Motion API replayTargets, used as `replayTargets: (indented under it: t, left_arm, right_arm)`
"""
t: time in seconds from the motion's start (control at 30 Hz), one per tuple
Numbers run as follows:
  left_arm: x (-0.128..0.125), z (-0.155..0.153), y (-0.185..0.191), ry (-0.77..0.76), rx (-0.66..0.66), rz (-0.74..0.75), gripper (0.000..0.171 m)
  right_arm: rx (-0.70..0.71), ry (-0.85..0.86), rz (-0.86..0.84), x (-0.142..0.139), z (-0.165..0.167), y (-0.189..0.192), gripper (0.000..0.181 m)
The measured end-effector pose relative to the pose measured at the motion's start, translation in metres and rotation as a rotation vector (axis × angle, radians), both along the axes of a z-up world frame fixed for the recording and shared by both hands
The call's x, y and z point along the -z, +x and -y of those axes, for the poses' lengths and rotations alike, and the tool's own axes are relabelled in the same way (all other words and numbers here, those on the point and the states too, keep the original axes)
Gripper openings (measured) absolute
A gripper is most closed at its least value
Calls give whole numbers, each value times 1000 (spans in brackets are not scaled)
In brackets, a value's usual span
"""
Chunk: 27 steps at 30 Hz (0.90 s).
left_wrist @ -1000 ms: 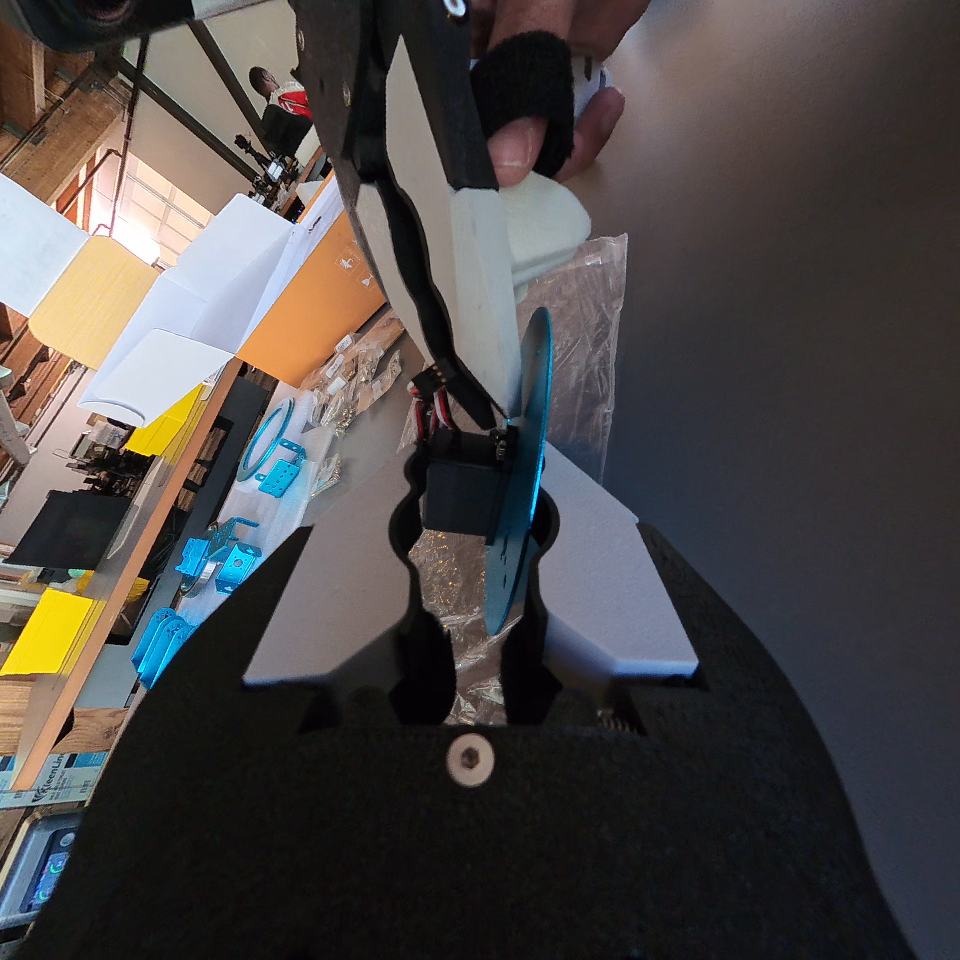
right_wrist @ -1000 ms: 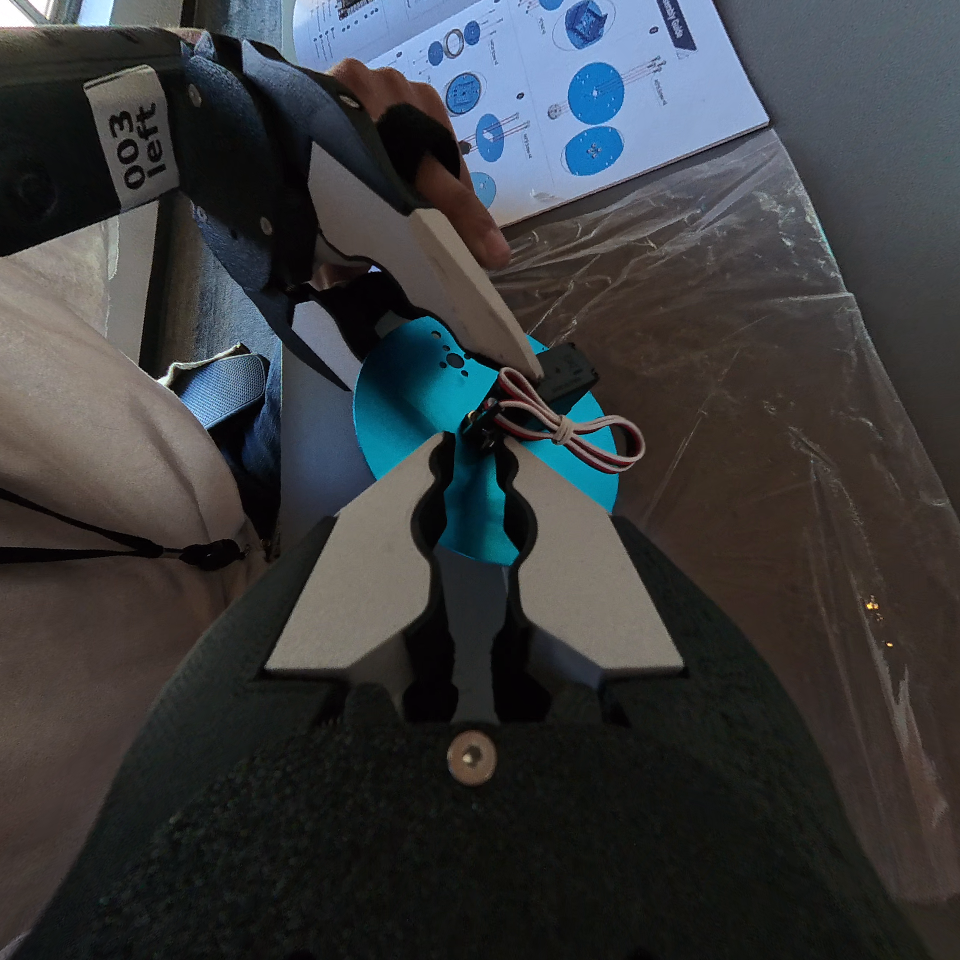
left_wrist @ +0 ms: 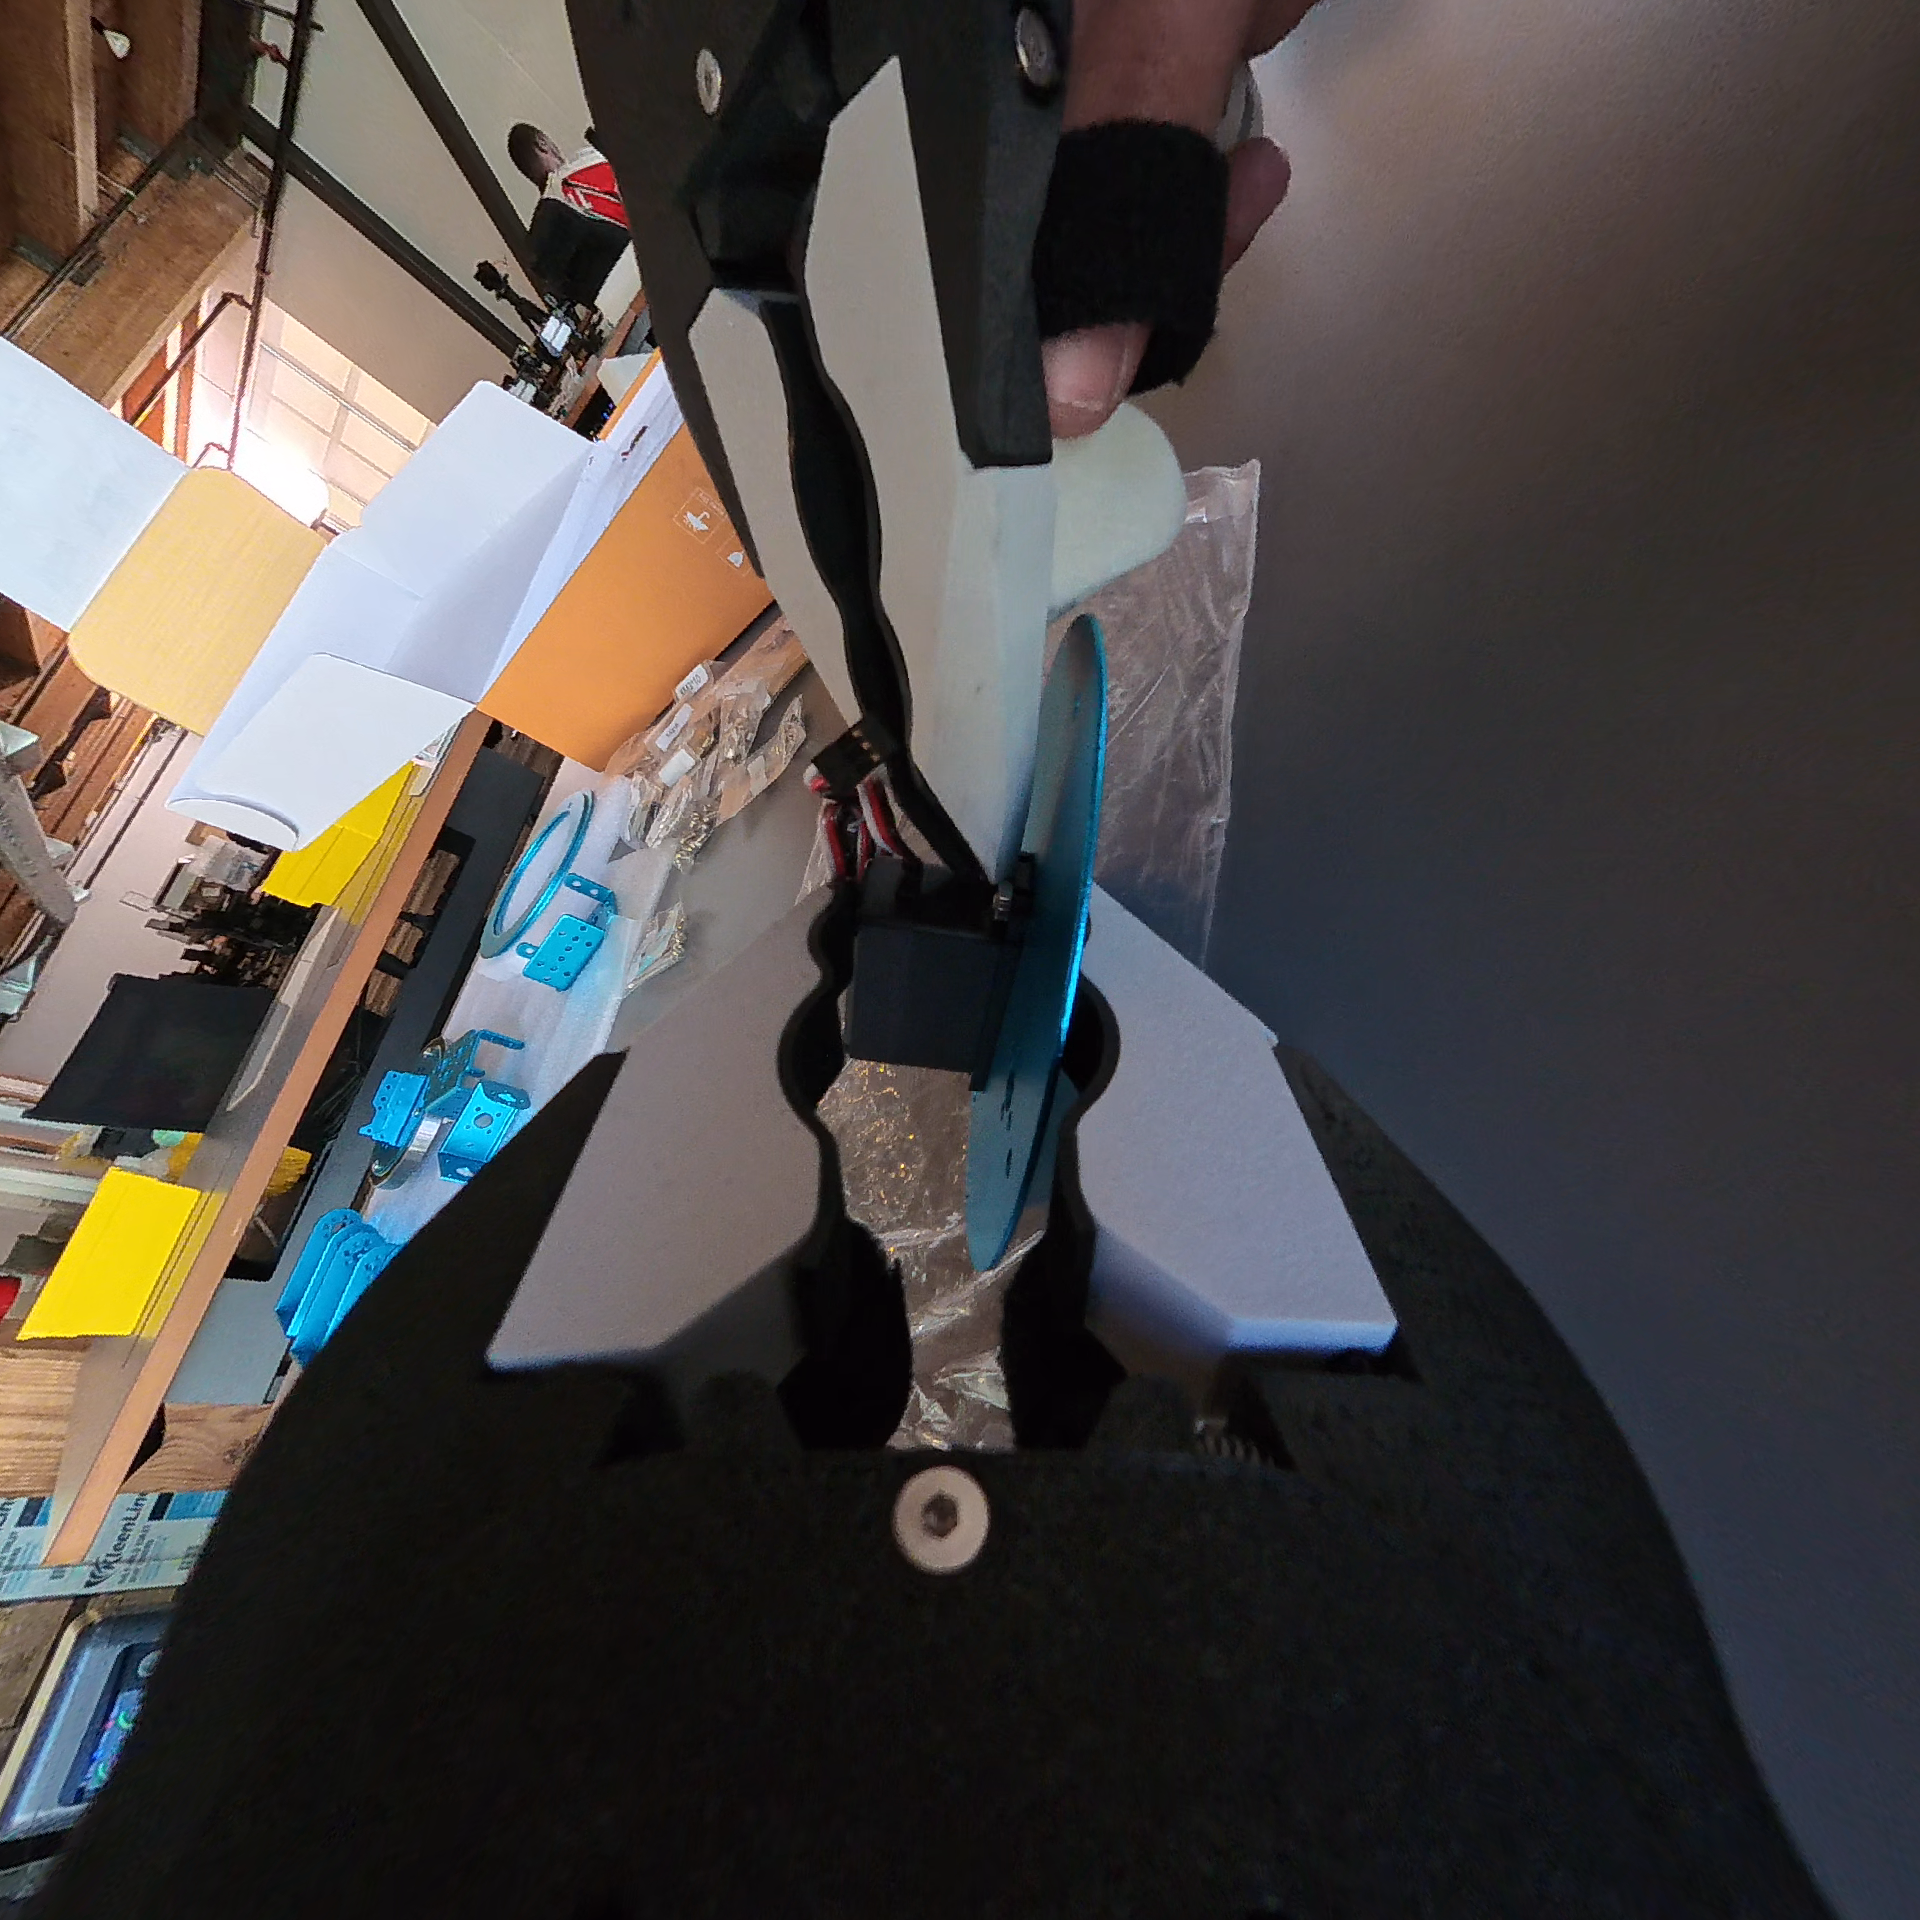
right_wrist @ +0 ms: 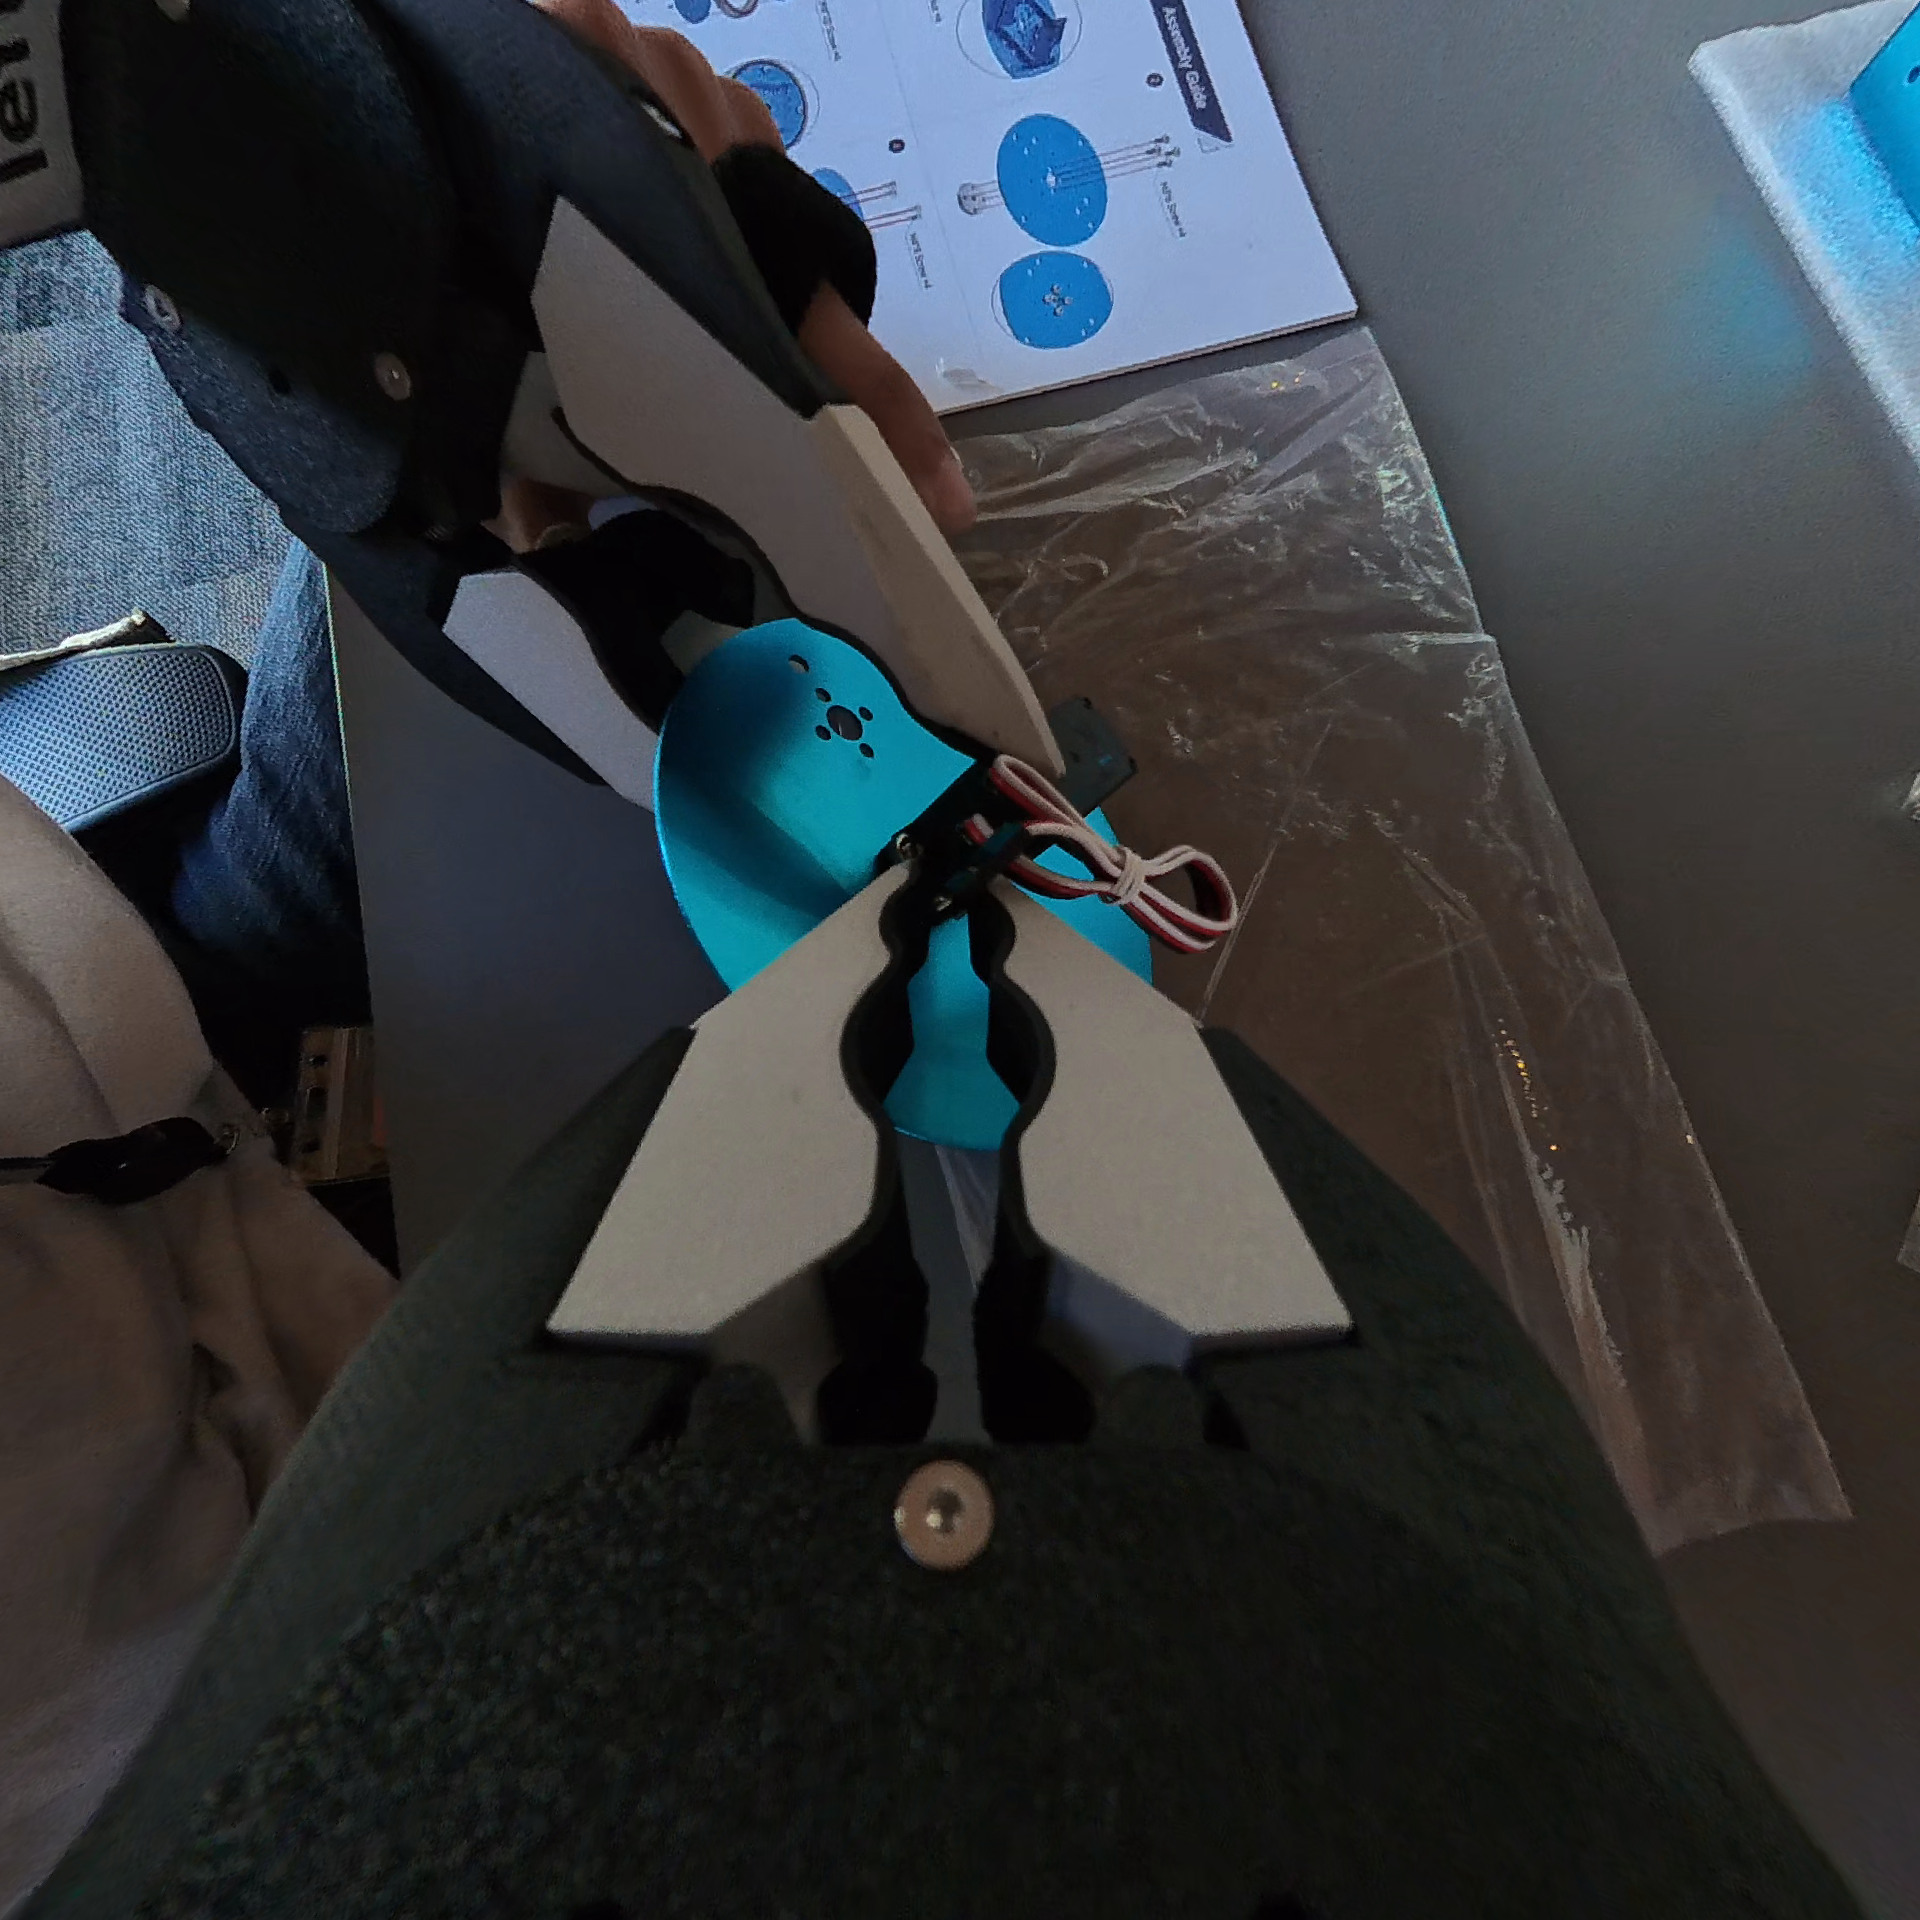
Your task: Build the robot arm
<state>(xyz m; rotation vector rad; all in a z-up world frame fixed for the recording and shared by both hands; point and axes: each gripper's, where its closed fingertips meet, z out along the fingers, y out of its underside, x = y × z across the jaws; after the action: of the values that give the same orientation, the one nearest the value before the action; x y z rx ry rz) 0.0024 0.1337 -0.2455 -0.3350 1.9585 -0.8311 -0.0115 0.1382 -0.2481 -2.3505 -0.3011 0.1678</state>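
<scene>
Grey tabletop point(right_wrist: 1558, 312) ran under everything, with a crinkled clear plastic sheet point(right_wrist: 1351, 831) spread across it, and the blue disc point(left_wrist: 1049, 935) served as the centre of the whole business. That round blue metal plate point(right_wrist: 769, 821), drilled with small holes, was held up off the sheet, on edge as the left wrist camera saw it, with a small black servo block point(left_wrist: 920, 987) fixed against one face. The left gripper point(left_wrist: 951, 1039) had its pale fingers set moderately apart around both disc and servo, the block sitting in the gap between them; whether they pressed on it I could not tell. The right gripper point(right_wrist: 945, 914) came at the disc from the opposite side, its two fingers drawn narrow with their tips at the servo's black mounting tab, and whether they actually pinched it I could not make out. A red, white and dark wire bundle point(right_wrist: 1122, 873), tied in a loop, hung off the servo just beside the disc. Beyond the disc an open instruction booklet point(right_wrist: 1091, 187) with blue diagrams lay on the table, touching the far edge of the plastic. Well away from the disc, along a long bench, blue metal brackets point(left_wrist: 457, 1101) and small bags of hardware point(left_wrist: 717, 758) were laid out.
</scene>
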Motion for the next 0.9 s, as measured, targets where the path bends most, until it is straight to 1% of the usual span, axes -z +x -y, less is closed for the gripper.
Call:
replayTargets:
  t: [0.1, 0.33, 0.43, 0.67, 0.9]
  left_arm:
    - [-1, -1, 1, -10, -2, -4, 37]
    - [0, 0, 1, -4, 0, -1, 37]
    - [0, -1, 1, -5, 0, -1, 37]
    - [0, -1, 1, -8, -1, -2, 37]
    - [-1, -1, 2, -8, 0, -3, 37]
  right_arm:
    - [1, 6, -19, -1, 1, 1, 6]
    - [16, 11, -150, 0, 3, 1, 6]
    - [26, -8, -147, 2, 4, 4, 7]
    - [18, 8, -155, 1, 2, 1, 6]
    - [12, -7, -129, 1, 1, 1, 7]
